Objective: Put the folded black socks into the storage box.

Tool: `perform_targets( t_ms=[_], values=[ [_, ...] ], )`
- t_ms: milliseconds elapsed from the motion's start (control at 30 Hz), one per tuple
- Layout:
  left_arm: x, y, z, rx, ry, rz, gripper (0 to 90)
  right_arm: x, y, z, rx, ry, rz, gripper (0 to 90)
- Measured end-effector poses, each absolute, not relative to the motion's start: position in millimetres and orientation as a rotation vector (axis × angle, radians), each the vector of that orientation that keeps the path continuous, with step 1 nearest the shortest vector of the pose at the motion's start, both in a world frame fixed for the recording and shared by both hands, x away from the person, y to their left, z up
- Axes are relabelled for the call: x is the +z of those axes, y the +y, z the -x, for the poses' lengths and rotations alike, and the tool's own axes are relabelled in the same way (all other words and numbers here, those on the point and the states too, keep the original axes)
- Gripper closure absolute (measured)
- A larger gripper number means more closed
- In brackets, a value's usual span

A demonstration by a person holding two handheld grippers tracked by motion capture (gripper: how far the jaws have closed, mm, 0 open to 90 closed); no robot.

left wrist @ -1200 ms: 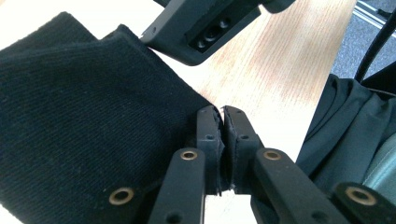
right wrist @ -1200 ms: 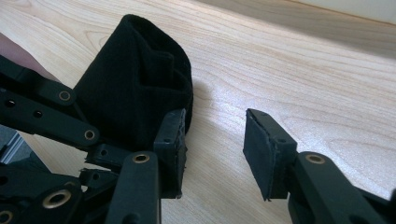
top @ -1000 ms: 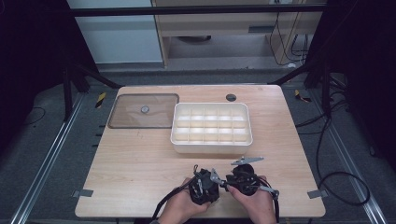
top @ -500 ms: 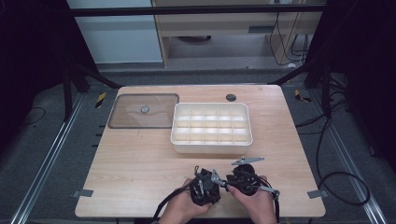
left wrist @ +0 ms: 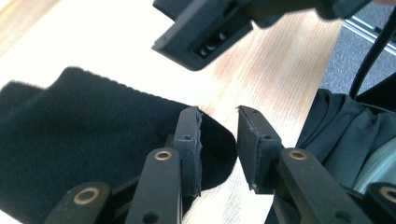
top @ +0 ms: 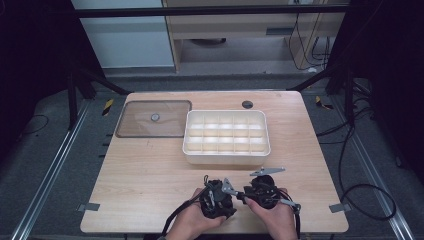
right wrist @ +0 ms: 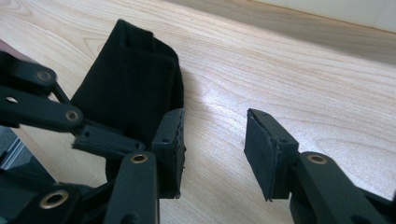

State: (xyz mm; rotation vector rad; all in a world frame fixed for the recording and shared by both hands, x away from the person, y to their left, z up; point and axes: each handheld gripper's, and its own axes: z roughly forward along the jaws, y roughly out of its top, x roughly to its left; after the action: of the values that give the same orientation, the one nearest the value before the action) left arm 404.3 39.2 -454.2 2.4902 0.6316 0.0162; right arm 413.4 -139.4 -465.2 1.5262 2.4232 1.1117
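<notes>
A black knitted cloth (left wrist: 93, 135) lies on the wooden table (top: 150, 175) near its front edge, folded over at one end (right wrist: 130, 79). Two hands hold the grippers close together there. My left gripper (left wrist: 218, 119) has just been opening. Its jaws stand a little apart, and the cloth's rounded end reaches behind the left jaw into the gap, with no pad pressing on it. My right gripper (right wrist: 214, 119) is open over bare wood, the cloth beside its left jaw. In the high view the left gripper (top: 215, 197) and right gripper (top: 262, 192) nearly touch.
A white tray (top: 226, 157) with several compartments stands at the table's middle. A clear brownish lid (top: 135, 127) with a small knob lies to the tray's left. A dark round hole (top: 247, 104) is at the back. Dark clothing (left wrist: 350, 121) hangs past the front edge.
</notes>
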Motion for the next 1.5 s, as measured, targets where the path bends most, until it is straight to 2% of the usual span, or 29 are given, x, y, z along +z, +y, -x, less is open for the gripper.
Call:
perform_targets(
  t_ms=[667, 1500],
  values=[
    [-438.9, 50.0, -407.1, 0.045, 0.648, -2.465, 60.6, -465.1, -140.1, -413.7, 1.115, 2.42, -1.527, 56.3],
    [-419.7, 63.6, -412.9, 0.072, 0.673, -2.406, 57.3, -463.6, -140.4, -413.7, 1.115, 2.414, -1.529, 55.2]
  ],
)
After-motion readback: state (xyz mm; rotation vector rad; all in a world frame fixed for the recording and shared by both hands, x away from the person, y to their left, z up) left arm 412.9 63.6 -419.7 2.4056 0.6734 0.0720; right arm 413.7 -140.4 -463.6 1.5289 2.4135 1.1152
